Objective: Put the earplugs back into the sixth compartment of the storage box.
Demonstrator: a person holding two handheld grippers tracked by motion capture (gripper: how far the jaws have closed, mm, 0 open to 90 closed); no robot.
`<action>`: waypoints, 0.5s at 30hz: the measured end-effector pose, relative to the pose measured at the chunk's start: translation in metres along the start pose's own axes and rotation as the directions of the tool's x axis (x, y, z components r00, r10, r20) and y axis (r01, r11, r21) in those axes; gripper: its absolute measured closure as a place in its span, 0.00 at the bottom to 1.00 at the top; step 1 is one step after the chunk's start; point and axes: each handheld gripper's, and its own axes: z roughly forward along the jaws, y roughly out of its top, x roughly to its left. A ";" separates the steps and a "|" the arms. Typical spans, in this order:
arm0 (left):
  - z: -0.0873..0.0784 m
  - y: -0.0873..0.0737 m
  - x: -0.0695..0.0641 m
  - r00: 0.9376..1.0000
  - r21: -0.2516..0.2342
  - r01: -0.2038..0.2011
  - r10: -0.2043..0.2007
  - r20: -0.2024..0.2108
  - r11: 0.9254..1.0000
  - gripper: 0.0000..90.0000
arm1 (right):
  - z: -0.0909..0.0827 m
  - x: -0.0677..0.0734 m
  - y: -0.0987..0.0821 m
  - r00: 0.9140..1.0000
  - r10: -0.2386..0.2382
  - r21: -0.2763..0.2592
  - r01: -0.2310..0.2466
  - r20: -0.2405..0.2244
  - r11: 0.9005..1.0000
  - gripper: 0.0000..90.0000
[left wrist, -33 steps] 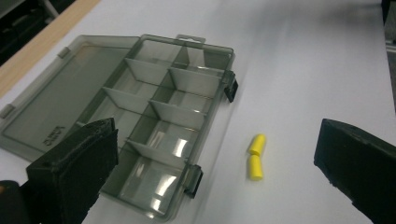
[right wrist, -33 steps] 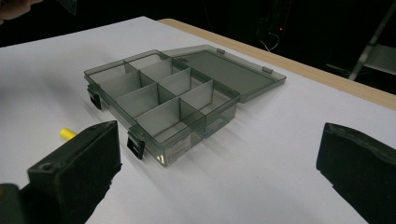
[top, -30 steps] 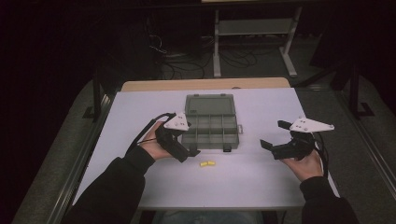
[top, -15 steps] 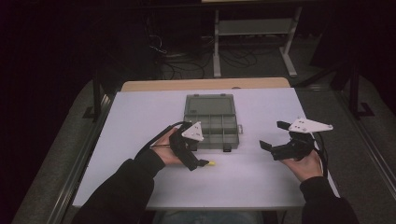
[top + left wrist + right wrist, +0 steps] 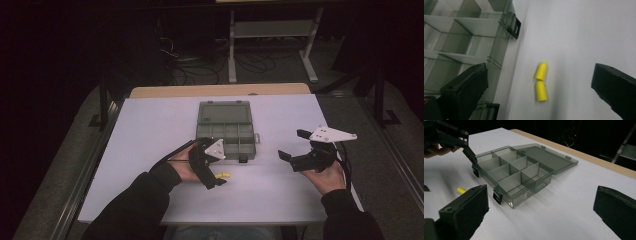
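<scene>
A: What step is in hand here?

B: I judge it is the approach for a pickup. The table (image 5: 150, 150) is white, and on it stands the box (image 5: 226, 131), grey and clear, with its lid lying open flat toward the far side and its compartments empty as far as I see. Just in front of the box, near its front latches, lie the two earplugs (image 5: 541, 82), yellow, end to end and touching each other.

A: And the grippers?

B: The left gripper (image 5: 214, 176) hangs over the earplugs with its jaws wide apart and nothing between them; the earplugs lie on the table between the two jaws. The right gripper (image 5: 289, 151) waits well apart at the right side, also spread wide and empty (it points toward the box).

A: What does the next move ask for?

B: I think the left gripper must go down and close on one earplug only, which is delicate because they touch. Then it goes to a compartment.

A: The room?

B: Dark, with a metal stand (image 5: 270, 45) and cables (image 5: 200, 70) on the floor behind the table.
</scene>
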 end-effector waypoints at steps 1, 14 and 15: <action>0.000 0.000 0.000 1.000 0.000 0.000 0.000 0.000 1.000 0.05 | 0.000 0.000 0.000 1.000 0.000 0.000 0.000 0.000 1.000 0.00; 0.010 -0.009 0.006 0.998 0.066 0.041 -0.044 0.050 0.997 0.34 | 0.001 0.000 0.000 1.000 -0.002 0.005 0.002 -0.004 1.000 0.00; 0.010 -0.009 0.006 0.998 0.066 0.041 -0.044 0.050 0.997 0.36 | 0.001 0.000 0.000 1.000 -0.002 0.006 0.002 -0.004 1.000 0.00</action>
